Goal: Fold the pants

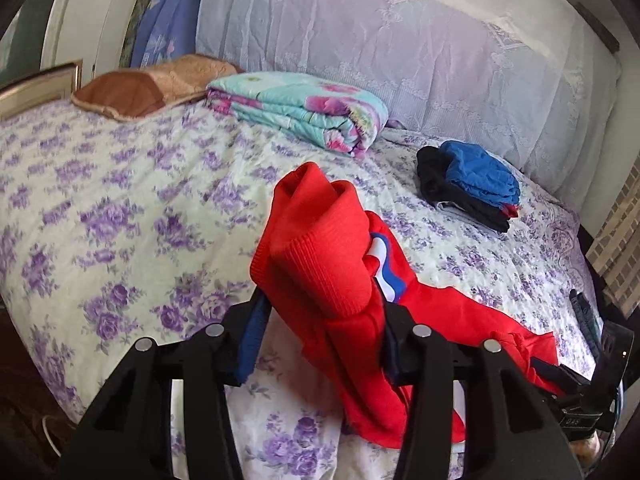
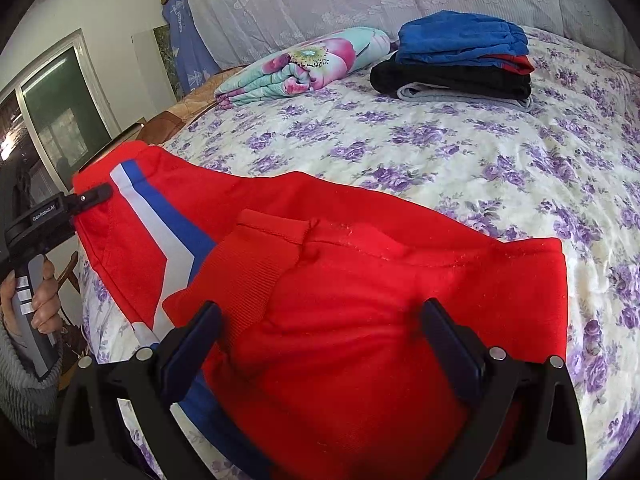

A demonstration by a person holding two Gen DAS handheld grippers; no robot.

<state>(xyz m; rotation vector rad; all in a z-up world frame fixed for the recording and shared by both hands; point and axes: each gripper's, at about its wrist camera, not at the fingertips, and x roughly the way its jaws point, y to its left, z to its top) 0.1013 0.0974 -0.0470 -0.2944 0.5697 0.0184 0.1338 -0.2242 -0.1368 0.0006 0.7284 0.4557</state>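
The red pants [image 1: 320, 240] with a white and blue stripe [image 2: 160, 216] lie stretched across the near part of the bed. In the left wrist view my left gripper [image 1: 324, 312] is shut on a bunched, ribbed end of them, and that end stands up above the cover. The right wrist view shows that same left gripper [image 2: 94, 196] pinching the pants' far left edge. My right gripper [image 2: 320, 320] is shut on a wide bunch of red pants [image 2: 360, 280], with cloth filling the gap between its fingers. It also shows at the right edge as the right gripper [image 1: 560, 380].
The bed has a purple-flowered cover [image 1: 120, 200]. A folded stack of clothes [image 1: 472, 184], blue on black, lies at the back right. A folded floral quilt [image 1: 304, 108] and a brown pillow [image 1: 140, 88] lie behind. A hand [image 2: 40, 292] in a grey sleeve holds the left gripper's handle.
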